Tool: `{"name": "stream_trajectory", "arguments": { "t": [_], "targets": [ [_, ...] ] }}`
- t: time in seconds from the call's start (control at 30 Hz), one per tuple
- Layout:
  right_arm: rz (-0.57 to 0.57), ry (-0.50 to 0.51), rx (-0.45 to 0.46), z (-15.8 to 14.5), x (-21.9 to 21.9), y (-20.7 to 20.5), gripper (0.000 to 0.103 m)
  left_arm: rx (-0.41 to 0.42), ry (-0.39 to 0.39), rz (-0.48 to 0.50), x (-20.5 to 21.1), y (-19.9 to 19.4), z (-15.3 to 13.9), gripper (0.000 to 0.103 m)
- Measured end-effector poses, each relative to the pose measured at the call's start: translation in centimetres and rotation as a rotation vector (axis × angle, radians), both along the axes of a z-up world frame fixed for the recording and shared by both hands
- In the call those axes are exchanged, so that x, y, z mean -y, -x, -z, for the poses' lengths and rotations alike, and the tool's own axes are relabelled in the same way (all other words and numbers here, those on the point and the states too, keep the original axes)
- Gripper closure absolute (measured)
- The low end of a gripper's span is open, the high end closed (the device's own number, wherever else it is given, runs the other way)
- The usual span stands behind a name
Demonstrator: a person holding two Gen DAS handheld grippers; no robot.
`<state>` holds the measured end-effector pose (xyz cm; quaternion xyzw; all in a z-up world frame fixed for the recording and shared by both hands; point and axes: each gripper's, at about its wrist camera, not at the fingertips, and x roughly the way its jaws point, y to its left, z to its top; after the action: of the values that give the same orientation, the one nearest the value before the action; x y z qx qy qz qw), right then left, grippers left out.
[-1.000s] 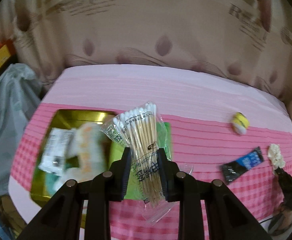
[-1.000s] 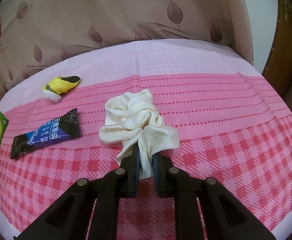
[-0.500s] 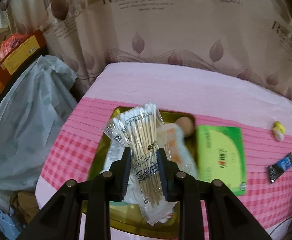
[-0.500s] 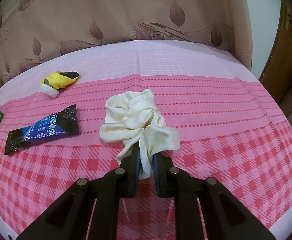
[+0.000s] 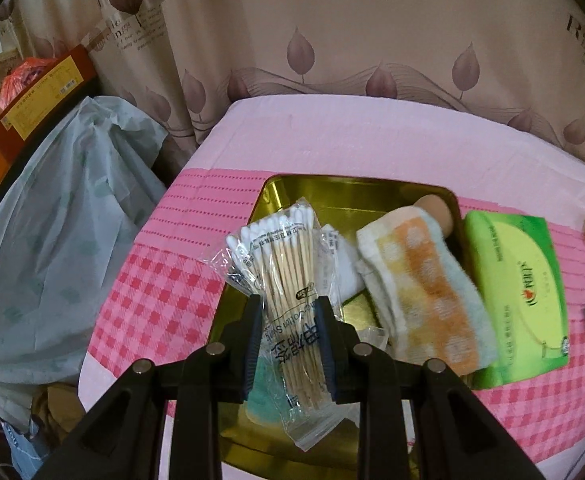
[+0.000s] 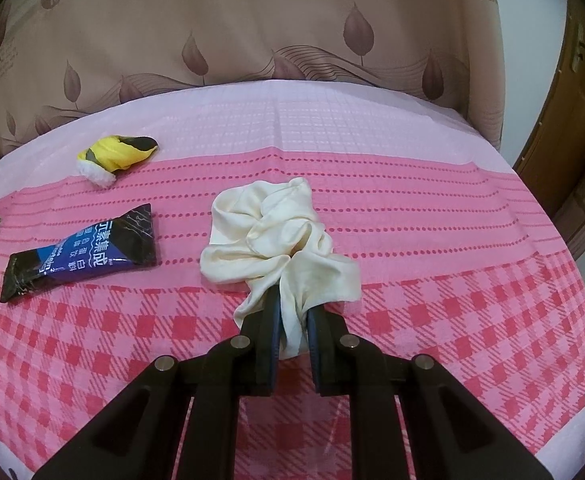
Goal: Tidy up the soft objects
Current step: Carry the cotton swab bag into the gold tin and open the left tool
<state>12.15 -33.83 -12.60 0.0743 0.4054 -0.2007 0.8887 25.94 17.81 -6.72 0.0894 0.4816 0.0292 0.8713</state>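
Clamped between the jaws of the left gripper [image 5: 288, 344], a clear bag of cotton swabs [image 5: 288, 292] is held over the near-left part of the gold tray [image 5: 352, 196], which sits at the table's left end. The bag is judged light and slippery, its film limp while the wooden sticks inside are stiff and could snap, so a hold across the middle of the bundle, as taken here, is thought safest. A folded towel [image 5: 424, 292] is already seen in the tray, and a green tissue pack [image 5: 520, 296] lies against the tray's right rim. The right gripper [image 6: 292, 332] is pinched nearly closed on a fold of a cream scrunchie [image 6: 268, 236], soft and easily crushed, whose bulk is seen just ahead of the fingertips near the middle of the table
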Motion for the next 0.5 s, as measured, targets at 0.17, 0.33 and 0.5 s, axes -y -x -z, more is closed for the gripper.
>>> {"name": "stream_trajectory", "arguments": {
  "t": [0.17, 0.33, 0.5],
  "targets": [
    [0.002, 0.013, -0.006, 0.0, -0.1, 0.0, 0.090, -0.005, 0.020, -0.003, -0.9, -0.3, 0.9, 0.077],
    [0.001, 0.026, -0.012, 0.0, -0.1, -0.2, 0.090, 0.014, 0.014, -0.023, -1.3, -0.1, 1.2, 0.074],
    [0.001, 0.034, -0.016, 0.0, -0.2, -0.2, 0.089, 0.044, 0.018, -0.045, -1.5, 0.3, 1.2, 0.074]
  ]
}}
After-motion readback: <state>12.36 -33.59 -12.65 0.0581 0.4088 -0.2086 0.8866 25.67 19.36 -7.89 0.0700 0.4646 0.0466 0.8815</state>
